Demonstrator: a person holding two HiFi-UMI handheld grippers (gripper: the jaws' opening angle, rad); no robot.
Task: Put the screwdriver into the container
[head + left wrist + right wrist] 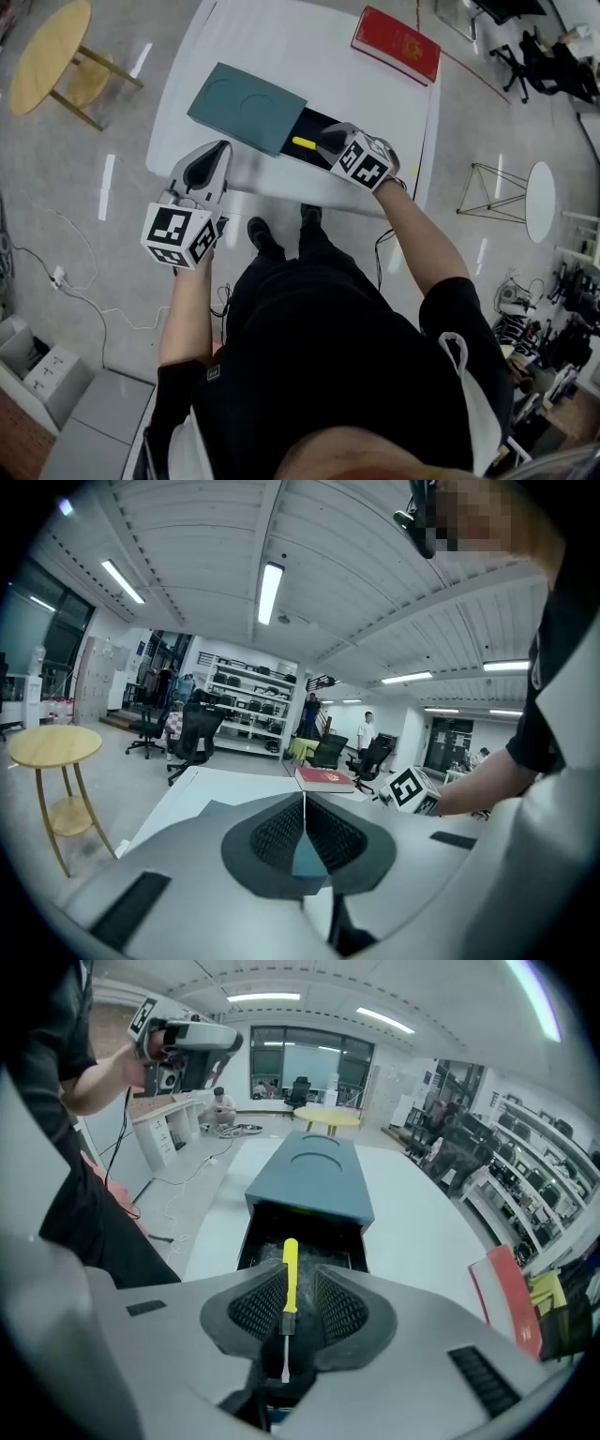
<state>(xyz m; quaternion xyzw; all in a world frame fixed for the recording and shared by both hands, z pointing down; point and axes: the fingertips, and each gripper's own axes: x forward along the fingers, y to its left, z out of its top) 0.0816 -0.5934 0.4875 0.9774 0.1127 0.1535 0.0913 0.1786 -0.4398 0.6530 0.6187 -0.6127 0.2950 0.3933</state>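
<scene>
A teal container (246, 106) lies on the white table (281, 37), its lid slid back from a black opening (317, 124). The yellow-handled screwdriver (304, 143) shows over that opening, just ahead of my right gripper (330, 142). In the right gripper view the screwdriver (290, 1269) runs lengthwise between the jaws of the right gripper (300, 1279). It lies against the left pad, with a gap to the right pad, so the jaws stand open. The container (312, 1180) is straight ahead. My left gripper (217, 153) hangs off the table's near left edge, shut and empty (305, 832).
A red book (396, 43) lies at the table's far right corner, also seen as the red book (324, 779) in the left gripper view. A round wooden side table (52, 52) stands on the floor to the left. The person's feet (267, 236) are at the table's near edge.
</scene>
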